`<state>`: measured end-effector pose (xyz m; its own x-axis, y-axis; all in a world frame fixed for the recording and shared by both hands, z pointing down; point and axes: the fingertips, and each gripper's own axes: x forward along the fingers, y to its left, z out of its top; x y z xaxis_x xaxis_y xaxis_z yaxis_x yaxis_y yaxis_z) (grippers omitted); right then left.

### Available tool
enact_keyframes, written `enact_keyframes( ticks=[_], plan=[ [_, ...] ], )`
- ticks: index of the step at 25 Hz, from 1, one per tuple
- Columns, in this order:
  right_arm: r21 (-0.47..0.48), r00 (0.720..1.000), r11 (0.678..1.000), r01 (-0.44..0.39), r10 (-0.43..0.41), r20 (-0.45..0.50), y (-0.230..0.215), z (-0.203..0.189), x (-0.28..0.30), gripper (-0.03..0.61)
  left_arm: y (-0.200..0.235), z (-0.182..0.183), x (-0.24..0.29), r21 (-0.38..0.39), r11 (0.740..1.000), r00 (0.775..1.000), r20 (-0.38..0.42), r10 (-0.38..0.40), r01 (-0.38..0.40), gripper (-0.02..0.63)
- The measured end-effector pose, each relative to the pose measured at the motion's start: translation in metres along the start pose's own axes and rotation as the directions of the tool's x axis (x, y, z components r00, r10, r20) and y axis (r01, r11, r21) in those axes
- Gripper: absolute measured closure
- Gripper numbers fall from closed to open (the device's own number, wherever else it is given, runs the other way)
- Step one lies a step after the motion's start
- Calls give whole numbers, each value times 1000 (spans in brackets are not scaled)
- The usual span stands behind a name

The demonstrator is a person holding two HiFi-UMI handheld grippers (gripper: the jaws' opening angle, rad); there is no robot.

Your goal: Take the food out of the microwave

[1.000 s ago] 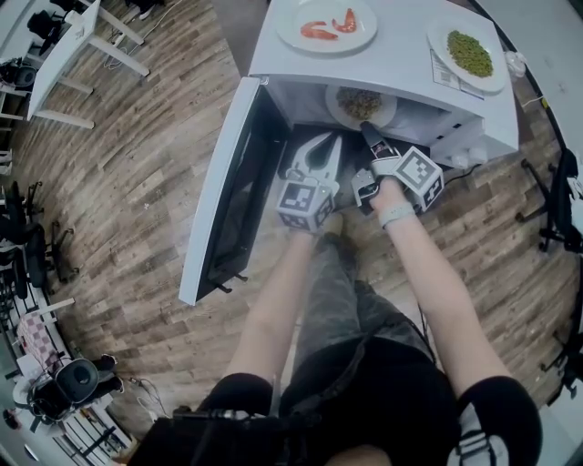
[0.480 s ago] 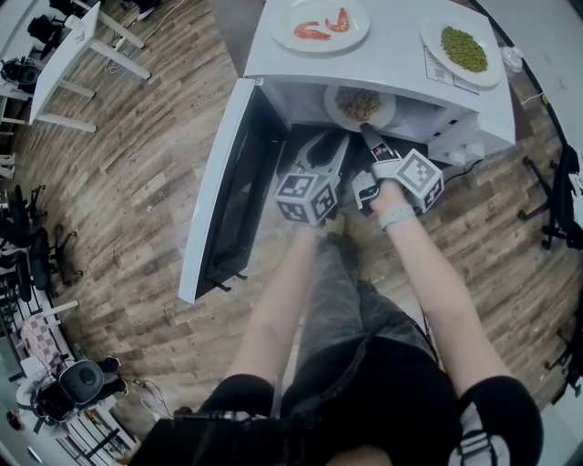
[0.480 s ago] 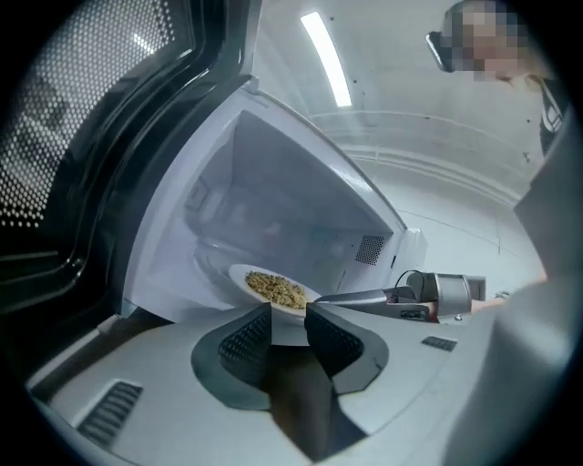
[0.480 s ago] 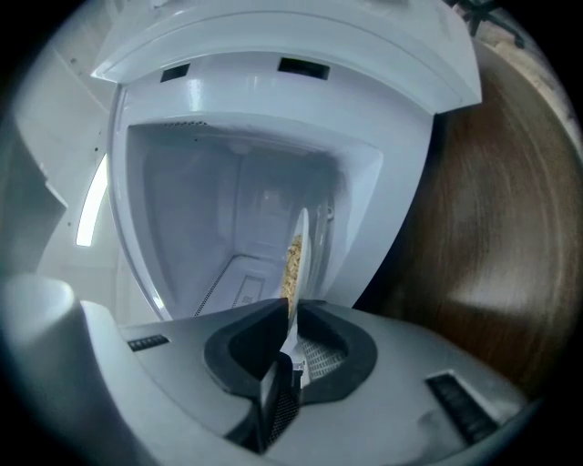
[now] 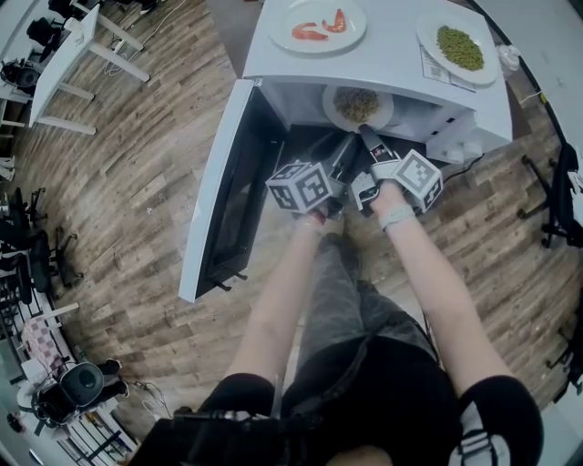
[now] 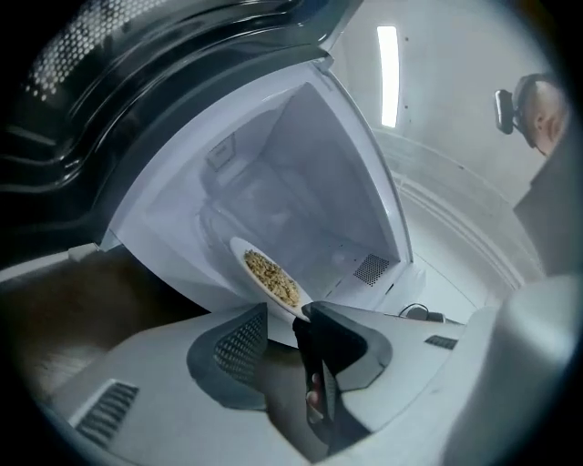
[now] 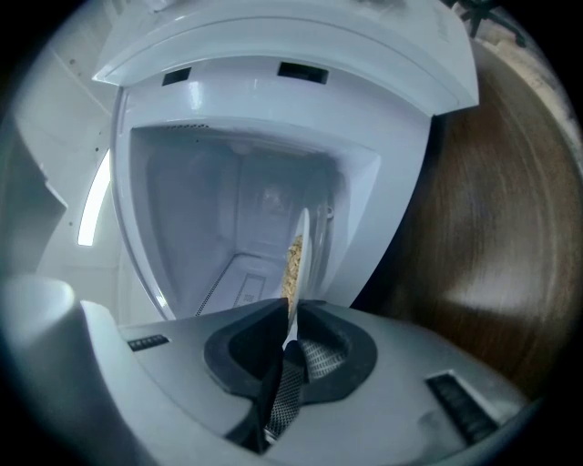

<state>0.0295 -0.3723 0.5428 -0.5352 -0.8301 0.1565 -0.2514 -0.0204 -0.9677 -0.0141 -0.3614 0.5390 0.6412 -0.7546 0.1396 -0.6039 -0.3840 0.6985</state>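
**A:** Where do we stand with the microwave [image 5: 392, 68]?

**B:** Its door [image 5: 223, 182] hangs wide open on our left. The plate of tan grainy food [image 5: 357, 105] sits inside the cavity, close to the front opening. It is not out yet.

**A:** Grippers?

**B:** The right gripper [image 7: 290, 332] is clamped on the plate's near rim, and its own view shows the rim edge-on between the pads. The left gripper [image 6: 287, 323] is released. Its jaws have just been opening and now stand wide, just beside the right one. Nothing is pinched between them, and the plate's rim lies at or just past the tips.

**A:** Anything else to note?

**B:** A plate of shrimp [image 5: 317, 25] and a plate of green food [image 5: 458, 47] rest on top of the microwave, well apart. We cannot tell whether they came from inside.

**A:** Progress?

**B:** We judge it partway. The door is open and one side of the plate is gripped. Still to do: probably a second hold with the left gripper, then drawing the plate out level and setting it down.
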Motion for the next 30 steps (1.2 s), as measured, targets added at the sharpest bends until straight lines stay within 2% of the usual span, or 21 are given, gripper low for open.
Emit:
enact_keyframes(
  ticks=[7, 12, 17, 22, 28, 30],
  plan=[
    [-88, 1000, 996, -12, 10, -23, 3, -5, -3, 532, 6, 4, 1, -45, 999, 999, 22, 30, -29, 459],
    [-96, 1000, 995, -15, 13, -25, 4, -5, -4, 534, 8, 4, 3, -88, 996, 1000, 21, 23, -22, 459],
    [-145, 999, 989, -28, 23, -36, 2, -4, -6, 532, 11, 6, 5, -164, 986, 999, 43, 24, -17, 470],
    [-194, 997, 981, -23, 9, -74, 4, -13, -8, 531, 10, 7, 9, -177, 984, 999, 35, 18, -12, 487],
    [-200, 996, 979, -35, 17, -91, 0, -18, -6, 532, 13, 5, 4, -202, 979, 999, 37, 32, -24, 509],
    [-176, 995, 984, -35, 17, -100, 1, -22, -4, 532, 15, 6, 2, -212, 977, 998, 43, 40, -30, 515]
  ],
)
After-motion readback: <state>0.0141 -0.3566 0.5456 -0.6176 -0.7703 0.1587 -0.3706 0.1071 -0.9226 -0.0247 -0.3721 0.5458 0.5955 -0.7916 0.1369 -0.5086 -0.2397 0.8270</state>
